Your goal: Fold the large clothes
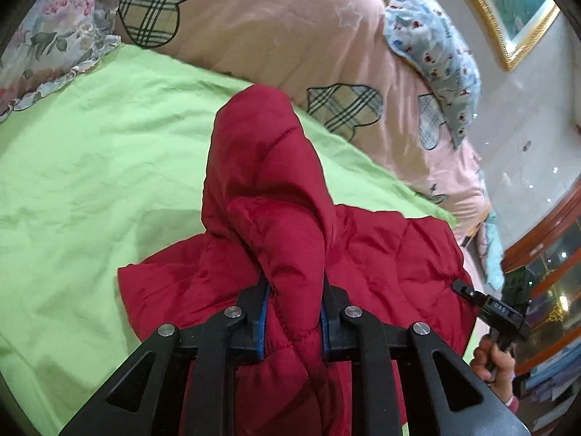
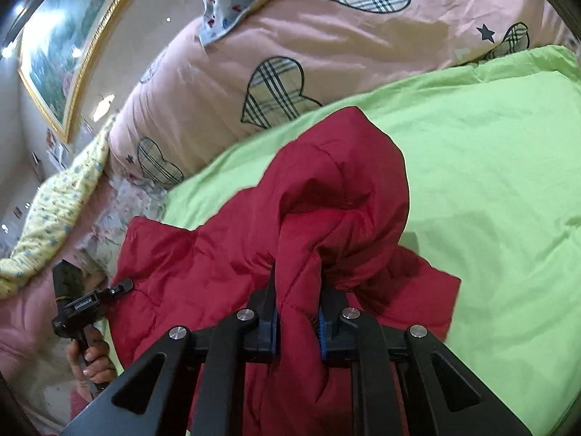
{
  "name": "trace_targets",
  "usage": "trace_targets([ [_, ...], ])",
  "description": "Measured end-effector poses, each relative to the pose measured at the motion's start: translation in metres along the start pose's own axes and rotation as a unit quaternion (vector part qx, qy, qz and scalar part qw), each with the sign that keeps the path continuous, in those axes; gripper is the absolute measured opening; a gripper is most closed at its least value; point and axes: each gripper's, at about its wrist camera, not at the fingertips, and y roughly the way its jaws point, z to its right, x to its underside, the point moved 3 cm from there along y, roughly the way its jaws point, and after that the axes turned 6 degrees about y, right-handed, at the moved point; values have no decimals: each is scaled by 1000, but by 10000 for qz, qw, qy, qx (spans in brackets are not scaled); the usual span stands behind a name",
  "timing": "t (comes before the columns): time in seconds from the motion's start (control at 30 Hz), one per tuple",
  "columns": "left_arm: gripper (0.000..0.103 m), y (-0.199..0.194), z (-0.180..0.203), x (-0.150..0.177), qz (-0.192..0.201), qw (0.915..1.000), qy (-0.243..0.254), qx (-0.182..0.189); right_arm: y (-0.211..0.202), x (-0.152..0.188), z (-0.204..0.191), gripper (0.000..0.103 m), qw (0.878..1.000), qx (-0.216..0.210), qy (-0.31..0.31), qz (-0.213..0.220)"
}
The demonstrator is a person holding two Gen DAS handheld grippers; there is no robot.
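Note:
A dark red quilted puffer jacket (image 1: 276, 196) hangs over the green sheet (image 1: 90, 167) of a bed. My left gripper (image 1: 294, 290) is shut on a thick fold of the jacket, which bunches up between its blue pads. My right gripper (image 2: 296, 290) is shut on another fold of the same jacket (image 2: 337, 189). Each gripper shows at the edge of the other's view: the right one in the left wrist view (image 1: 490, 309), the left one in the right wrist view (image 2: 90, 301), both at the jacket's edge. The jacket's lower part hangs down out of sight.
A pink duvet with plaid hearts (image 1: 290, 29) lies bunched along the far side of the bed. A blue patterned pillow (image 1: 435, 54) and a floral pillow (image 1: 54, 36) lie on it. A gold-framed picture (image 1: 508, 7) hangs on the wall. A yellow floral cloth (image 2: 54, 203) lies at the bed's edge.

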Motion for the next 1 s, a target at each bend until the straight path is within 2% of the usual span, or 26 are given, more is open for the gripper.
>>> trace_targets([
  [0.23,19,41,-37,13,-411,9981,-370,-273,36,15,33,15,9977,254,571,-278],
  [0.33,20,55,-53,4,-457,9974,-493,-259,45,17,40,15,9967,289,696,-309],
  [0.67,23,75,-42,-1,-536,9961,-195,-674,58,24,50,20,9949,255,906,-359],
  [0.8,27,77,-30,-5,-491,9946,-44,-910,59,26,48,21,9957,415,767,-308],
  [1.0,49,77,-5,-5,-444,9870,432,-1486,62,26,44,22,9957,641,616,-274],
])
